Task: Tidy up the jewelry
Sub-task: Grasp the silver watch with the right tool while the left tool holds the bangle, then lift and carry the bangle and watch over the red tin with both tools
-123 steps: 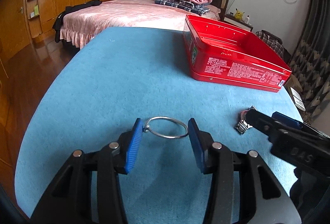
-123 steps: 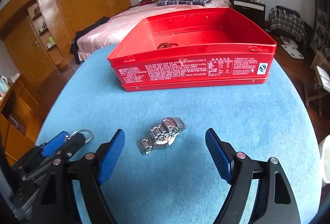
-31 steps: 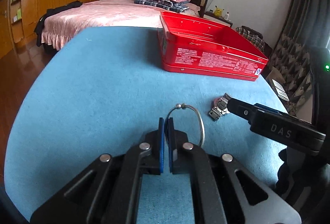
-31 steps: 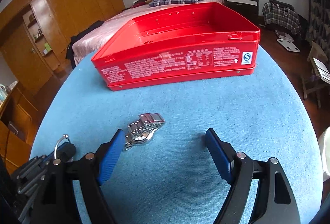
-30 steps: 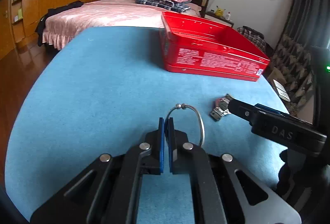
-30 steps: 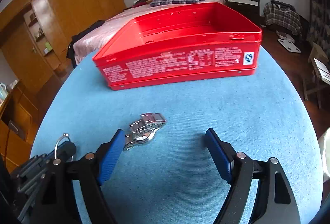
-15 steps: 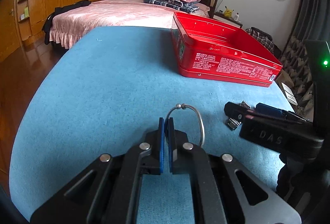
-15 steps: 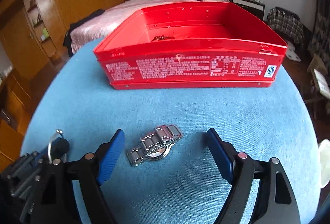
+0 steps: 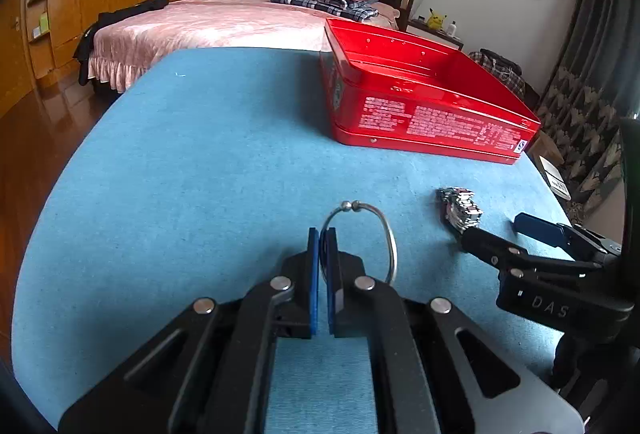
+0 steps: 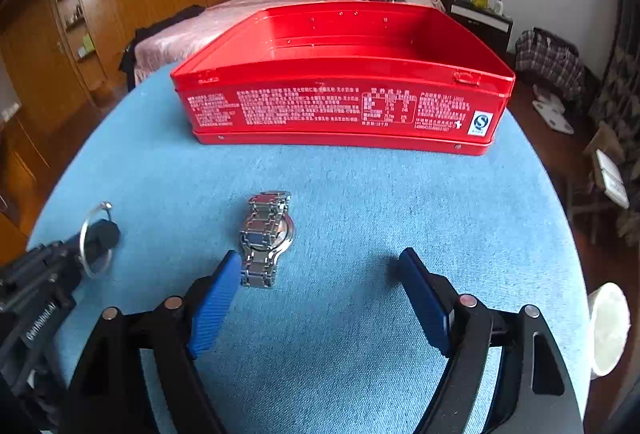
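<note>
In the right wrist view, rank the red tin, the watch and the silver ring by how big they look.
1. red tin, clearly largest.
2. watch.
3. silver ring, looks slightly smaller than the watch, but the difference is too slight to be sure.

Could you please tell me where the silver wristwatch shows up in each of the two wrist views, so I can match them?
Left wrist view: the wristwatch lies at right of centre on the blue cloth, just beyond the right gripper.
Right wrist view: the wristwatch lies left of centre, by the inner face of the left-hand jaw.
Shared landmark: the red tin stands beyond the watch in both.
</note>
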Available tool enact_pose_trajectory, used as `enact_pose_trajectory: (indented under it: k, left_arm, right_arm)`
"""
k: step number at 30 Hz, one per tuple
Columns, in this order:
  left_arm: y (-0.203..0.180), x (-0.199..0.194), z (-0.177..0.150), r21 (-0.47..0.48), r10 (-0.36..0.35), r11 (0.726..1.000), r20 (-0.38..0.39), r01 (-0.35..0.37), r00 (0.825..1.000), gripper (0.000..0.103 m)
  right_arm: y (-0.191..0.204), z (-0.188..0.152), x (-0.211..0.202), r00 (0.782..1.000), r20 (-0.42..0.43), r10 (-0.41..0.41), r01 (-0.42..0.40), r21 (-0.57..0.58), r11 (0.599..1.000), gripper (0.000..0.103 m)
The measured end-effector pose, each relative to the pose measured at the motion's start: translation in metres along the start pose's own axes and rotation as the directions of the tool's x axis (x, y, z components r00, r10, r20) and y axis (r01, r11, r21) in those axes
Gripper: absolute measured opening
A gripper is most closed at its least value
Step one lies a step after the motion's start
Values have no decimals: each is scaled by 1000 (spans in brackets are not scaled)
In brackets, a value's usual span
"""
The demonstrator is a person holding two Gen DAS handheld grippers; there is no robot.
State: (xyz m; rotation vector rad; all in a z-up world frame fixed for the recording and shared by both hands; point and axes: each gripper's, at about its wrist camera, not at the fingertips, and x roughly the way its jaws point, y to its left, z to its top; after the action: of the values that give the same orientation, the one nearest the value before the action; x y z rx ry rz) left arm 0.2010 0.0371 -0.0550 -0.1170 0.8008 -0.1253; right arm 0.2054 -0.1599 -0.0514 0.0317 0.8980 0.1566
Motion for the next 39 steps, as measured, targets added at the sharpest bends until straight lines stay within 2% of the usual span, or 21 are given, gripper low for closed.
enact_pose_trajectory:
  k: [2,6,9,11,13,26,39]
  left_arm:
    - [-2,0,0,1,-1,1000,0,1,1000,2]
    - [-3,0,0,2,1,1000,2,-1,1000,2]
    - [-5,2,1,4,1,1000,2,-1,1000,2]
    - [-6,2,2,4,1,1000,3,-1,1000,2]
    - [-8,3,3,5,-2,1000,3,2,1000,2]
    - [-21,-4,26,24,-26,999,50,24,998,2]
    - [-53,-12,69,73,-72,995,136,63,988,2]
  right_arm:
    - [0,3,1,999,10,36,-36,-2,999,79]
    - [7,10,6,998,8,57,-57,-17,998,78]
    - [13,11,9,999,-2,36,-36,-49,998,60]
    - [18,11,9,999,-4,43,-43,-69,997,40]
    - [21,12,9,998,-5,59,-59,-87,994,31]
    - [6,21,-22,990,46,132,-129,-76,989,30]
    - [-19,67,-59,974,151,171,-163,-62,985,30]
